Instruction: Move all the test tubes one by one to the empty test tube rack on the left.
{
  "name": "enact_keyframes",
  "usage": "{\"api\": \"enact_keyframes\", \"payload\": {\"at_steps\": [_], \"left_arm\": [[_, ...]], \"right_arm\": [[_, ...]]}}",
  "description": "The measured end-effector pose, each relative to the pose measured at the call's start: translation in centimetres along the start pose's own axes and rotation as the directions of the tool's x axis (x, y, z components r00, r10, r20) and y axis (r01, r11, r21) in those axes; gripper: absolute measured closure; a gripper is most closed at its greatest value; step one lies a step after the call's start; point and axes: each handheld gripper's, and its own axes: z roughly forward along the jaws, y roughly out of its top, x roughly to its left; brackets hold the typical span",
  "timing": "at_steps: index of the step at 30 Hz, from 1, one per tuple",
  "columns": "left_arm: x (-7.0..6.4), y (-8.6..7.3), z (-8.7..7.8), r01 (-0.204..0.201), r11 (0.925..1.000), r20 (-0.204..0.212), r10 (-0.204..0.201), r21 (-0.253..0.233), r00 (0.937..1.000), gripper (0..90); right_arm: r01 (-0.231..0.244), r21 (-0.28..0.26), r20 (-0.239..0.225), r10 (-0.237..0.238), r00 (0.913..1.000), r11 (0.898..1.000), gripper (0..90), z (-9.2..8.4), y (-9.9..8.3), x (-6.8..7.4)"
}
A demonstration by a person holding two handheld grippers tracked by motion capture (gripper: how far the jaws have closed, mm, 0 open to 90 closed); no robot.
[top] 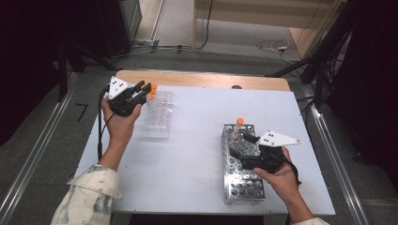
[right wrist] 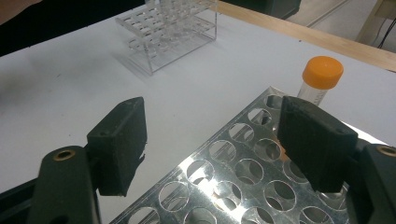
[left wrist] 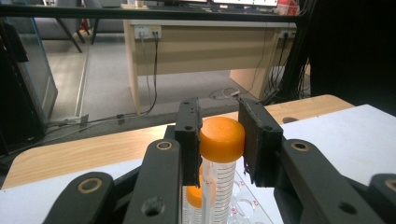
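Observation:
My left gripper (top: 146,89) (left wrist: 222,122) is shut on the orange cap of a clear graduated tube (left wrist: 222,140), held upright over the far left end of the clear plastic rack (top: 158,117). A second orange-capped tube (left wrist: 194,196) stands in that rack just below and behind it. My right gripper (top: 241,144) (right wrist: 215,126) hovers open over the perforated metal rack (top: 241,185) (right wrist: 224,179), with nothing between its jaws. One orange-capped tube (top: 240,122) (right wrist: 321,77) stands at the far end of the metal rack, beyond the right jaw.
The white tabletop (top: 197,140) has a wooden strip (top: 202,78) along its far edge. The clear rack (right wrist: 168,32) sits far left in the right gripper view. Cables and a desk lie on the floor beyond the table.

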Motion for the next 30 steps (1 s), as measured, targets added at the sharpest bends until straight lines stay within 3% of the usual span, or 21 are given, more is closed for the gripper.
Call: {"api": "enact_keyframes", "payload": {"at_steps": [8,20,30], "left_arm": [[-0.4,-0.9,0.6,-0.028,0.9989,-0.008,0.028,0.037,0.9996,71.2],[-0.5,-2.9,1.3,-0.032,0.9947,-0.027,0.035,0.097,0.9990,71.1],[-0.7,-3.2,1.1,-0.028,0.9949,-0.041,0.032,0.097,0.9987,70.1]], "right_arm": [[0.001,0.001,-0.001,-0.001,1.0000,1.000,23.0,0.0,0.0,0.1],[0.001,0.003,-0.002,-0.001,1.0000,1.000,23.0,0.1,0.0,0.1],[0.002,0.006,-0.001,-0.002,1.0000,1.000,23.1,0.1,-0.1,0.1]]}}
